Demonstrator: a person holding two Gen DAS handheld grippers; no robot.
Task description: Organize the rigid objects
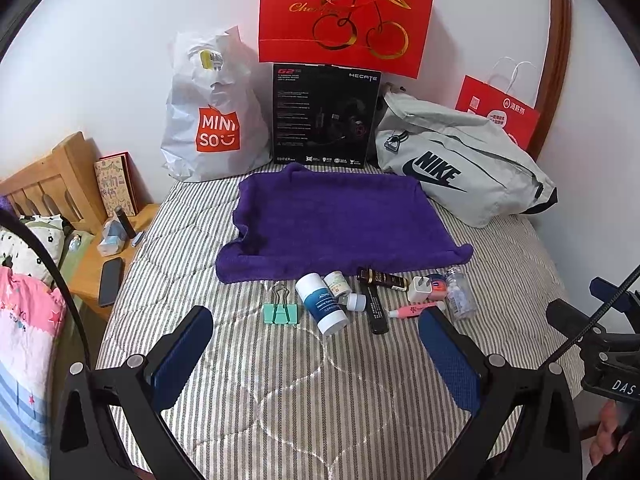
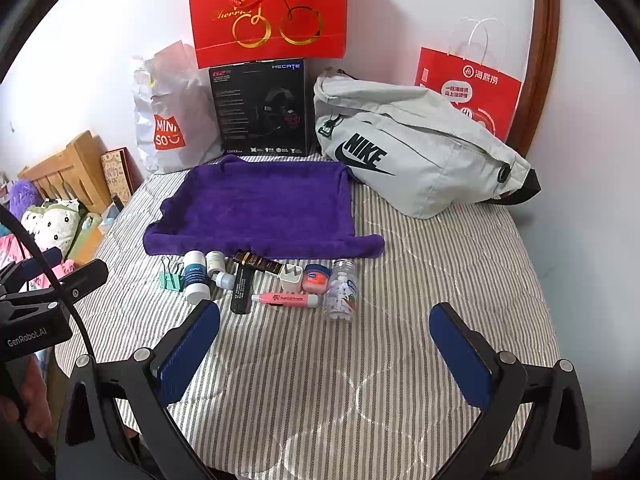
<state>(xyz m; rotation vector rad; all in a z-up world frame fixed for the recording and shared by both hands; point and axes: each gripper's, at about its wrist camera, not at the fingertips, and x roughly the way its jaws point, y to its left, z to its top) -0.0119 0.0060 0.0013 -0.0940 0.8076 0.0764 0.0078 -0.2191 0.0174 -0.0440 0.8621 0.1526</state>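
Observation:
A purple towel [image 1: 340, 220] [image 2: 260, 208] lies flat on the striped bed. Along its near edge sits a row of small items: a green binder clip [image 1: 281, 312] [image 2: 172, 279], a white and blue tube [image 1: 322, 303] [image 2: 197, 276], a black bar [image 1: 376, 308] [image 2: 242, 291], a white plug [image 1: 420, 289] [image 2: 291, 278], a pink pen [image 1: 416, 310] [image 2: 285, 299], a Vaseline jar [image 2: 316, 278] and a clear pill bottle [image 1: 460, 294] [image 2: 342, 290]. My left gripper [image 1: 316, 322] is open and empty, just short of the row. My right gripper [image 2: 326, 318] is open and empty, near the pill bottle.
Against the wall stand a white Miniso bag [image 1: 212, 116], a black headset box [image 1: 324, 116], a red cherry bag [image 1: 344, 12], a grey Nike bag [image 1: 460, 164] and a red paper bag [image 2: 468, 92]. A wooden nightstand [image 1: 108, 264] with a phone sits to the left.

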